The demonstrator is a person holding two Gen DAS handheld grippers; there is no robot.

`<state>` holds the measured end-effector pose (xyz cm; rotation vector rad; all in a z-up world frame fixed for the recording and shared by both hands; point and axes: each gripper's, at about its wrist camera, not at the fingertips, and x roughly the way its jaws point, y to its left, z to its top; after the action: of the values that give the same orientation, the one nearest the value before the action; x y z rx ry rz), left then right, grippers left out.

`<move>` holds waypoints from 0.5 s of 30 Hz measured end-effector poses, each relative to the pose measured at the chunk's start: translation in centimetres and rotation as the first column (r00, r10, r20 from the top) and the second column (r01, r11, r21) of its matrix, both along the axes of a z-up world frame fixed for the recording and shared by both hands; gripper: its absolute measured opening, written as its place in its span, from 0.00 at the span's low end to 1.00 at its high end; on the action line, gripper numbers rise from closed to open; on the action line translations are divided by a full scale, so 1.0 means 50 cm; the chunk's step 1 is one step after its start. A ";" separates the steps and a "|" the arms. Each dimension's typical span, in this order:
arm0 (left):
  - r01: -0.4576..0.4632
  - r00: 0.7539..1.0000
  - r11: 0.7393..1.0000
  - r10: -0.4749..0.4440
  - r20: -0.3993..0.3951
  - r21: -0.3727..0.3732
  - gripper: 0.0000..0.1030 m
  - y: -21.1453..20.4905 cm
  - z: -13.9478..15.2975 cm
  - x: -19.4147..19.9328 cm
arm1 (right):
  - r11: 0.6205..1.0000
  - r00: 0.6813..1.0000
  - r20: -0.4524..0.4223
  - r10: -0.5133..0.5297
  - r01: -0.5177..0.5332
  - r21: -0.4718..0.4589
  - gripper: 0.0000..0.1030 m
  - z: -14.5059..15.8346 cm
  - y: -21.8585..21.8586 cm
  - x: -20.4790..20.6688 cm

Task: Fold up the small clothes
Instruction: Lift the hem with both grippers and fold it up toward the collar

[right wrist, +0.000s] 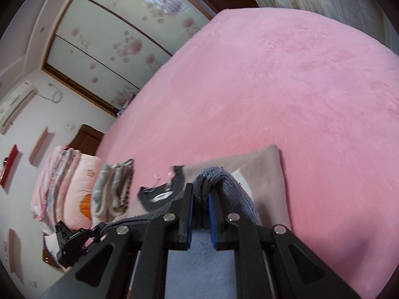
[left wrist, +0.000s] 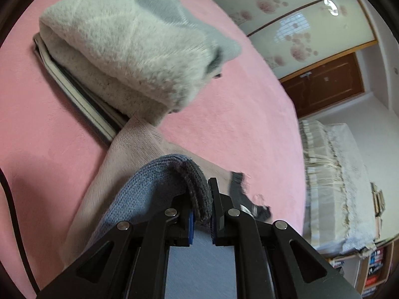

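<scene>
Blue-grey knit garment (left wrist: 159, 189) pinched by left gripper (left wrist: 199, 199) and right gripper (right wrist: 200, 204) over pink bed (right wrist: 274, 87); no legible writing.

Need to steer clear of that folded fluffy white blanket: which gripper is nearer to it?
Left. The left gripper, shut on the blue-grey knit garment, has the fluffy blanket just ahead. The right gripper grips the same garment; its view shows no blanket.

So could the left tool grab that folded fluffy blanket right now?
Probably not: the left tool is shut on the blue-grey knit garment. The fluffy blanket lies unobstructed ahead on the pink bedspread, so release first.
</scene>
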<state>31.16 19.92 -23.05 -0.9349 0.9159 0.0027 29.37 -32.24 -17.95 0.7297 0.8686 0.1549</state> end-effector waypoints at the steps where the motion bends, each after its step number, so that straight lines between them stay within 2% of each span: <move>1: -0.004 1.000 1.000 0.004 -0.014 0.009 0.08 -0.002 -0.013 0.010 | 1.000 1.000 -0.010 -0.001 0.001 -0.007 0.10 -0.008 0.003 0.012; 6: 0.025 0.999 0.998 -0.022 -0.039 0.063 0.10 -0.019 -0.043 0.048 | 0.999 0.998 -0.056 -0.016 0.014 -0.043 0.10 -0.039 0.008 0.059; 9: 0.063 0.997 0.995 -0.059 -0.048 0.080 0.16 -0.029 -0.041 0.058 | 1.000 0.993 -0.118 -0.021 0.018 -0.022 0.16 -0.059 0.007 0.072; 11: 0.096 0.995 0.992 -0.092 -0.042 0.080 0.27 -0.032 -0.031 0.061 | 1.000 0.991 -0.135 -0.017 0.015 -0.016 0.23 -0.060 0.005 0.070; 13: 0.099 0.995 0.990 -0.097 -0.023 0.104 0.59 -0.032 -0.010 0.052 | 0.999 0.994 -0.108 -0.015 0.010 -0.045 0.38 -0.041 0.004 0.058; 14: 0.092 0.996 0.989 -0.092 -0.004 0.115 0.64 -0.029 0.001 0.046 | 0.998 0.995 -0.096 -0.017 0.011 -0.060 0.44 -0.032 0.004 0.053; 15: 0.082 0.996 0.988 -0.084 0.017 0.129 0.72 -0.029 0.014 0.039 | 0.997 0.997 -0.076 -0.024 0.018 -0.079 0.56 -0.018 0.002 0.045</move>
<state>33.13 18.49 -22.34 -0.7757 0.9223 -0.0198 31.60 -32.16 -18.87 0.6745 0.9354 0.0737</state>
